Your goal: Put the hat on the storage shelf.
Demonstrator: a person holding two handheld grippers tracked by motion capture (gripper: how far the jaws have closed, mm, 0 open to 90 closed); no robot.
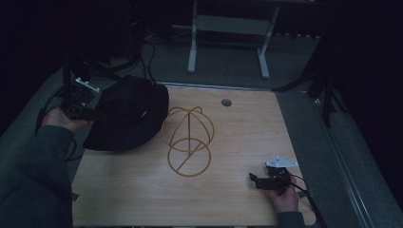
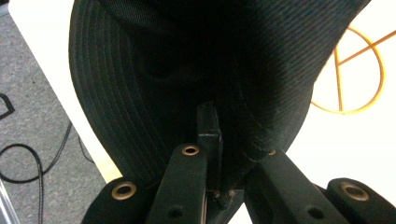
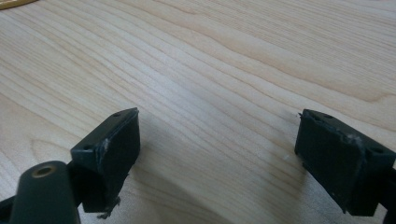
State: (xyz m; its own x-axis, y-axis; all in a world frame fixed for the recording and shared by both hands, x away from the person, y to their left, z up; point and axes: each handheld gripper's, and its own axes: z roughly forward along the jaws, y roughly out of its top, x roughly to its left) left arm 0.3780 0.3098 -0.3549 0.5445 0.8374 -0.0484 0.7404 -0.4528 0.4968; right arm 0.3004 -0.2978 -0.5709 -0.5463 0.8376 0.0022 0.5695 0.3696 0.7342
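Had the black bucket hat pinched by its brim in the left hand-held gripper, just left of the wire hat stand; right hand-held gripper spread wide, resting far off on the tabletop.

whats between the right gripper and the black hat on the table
In the high view, the wire hat stand sits between the right gripper and the black hat; the rest of that stretch is bare wooden table.
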